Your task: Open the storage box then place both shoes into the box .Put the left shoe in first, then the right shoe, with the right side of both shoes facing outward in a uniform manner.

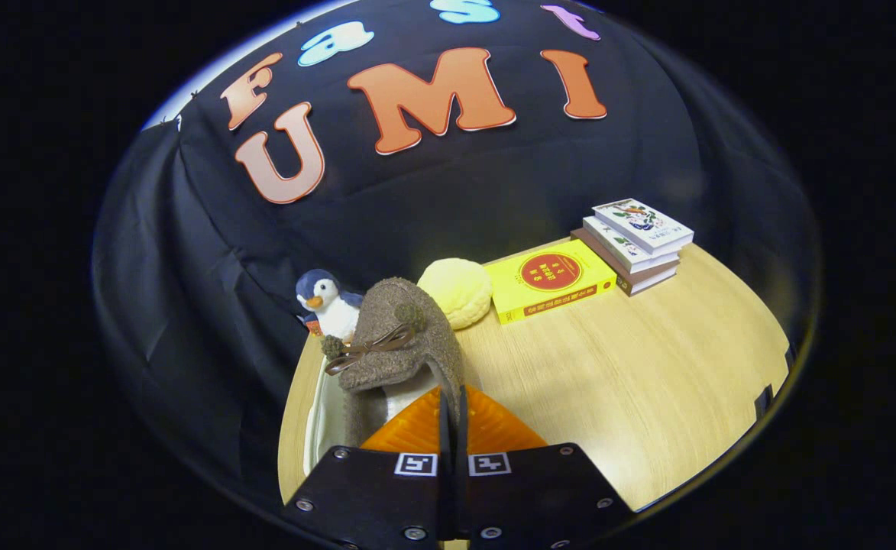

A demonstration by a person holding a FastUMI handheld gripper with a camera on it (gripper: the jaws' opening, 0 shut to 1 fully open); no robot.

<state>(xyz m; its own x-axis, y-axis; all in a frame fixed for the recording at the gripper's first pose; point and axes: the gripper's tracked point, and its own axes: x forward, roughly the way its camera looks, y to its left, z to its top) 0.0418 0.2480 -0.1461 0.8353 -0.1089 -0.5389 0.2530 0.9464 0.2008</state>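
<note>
The claw has its orange fingers pressed together on the collar of a brown fuzzy shoe, carried toe-away just ahead. A pale edge left of the shoe may be the storage box, too cropped to tell. Stowing seems unfinished. Right of the claw the surface lies open; penguin toy, yellow ball and books sit beyond.

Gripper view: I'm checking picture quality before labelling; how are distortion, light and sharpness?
Gripper view: strong fisheye bend curves the table edge; even light, soft glare on the wood; brown shoe, held between the closed fingers of the gripper, is sharp; stacked books slightly soft.
</note>
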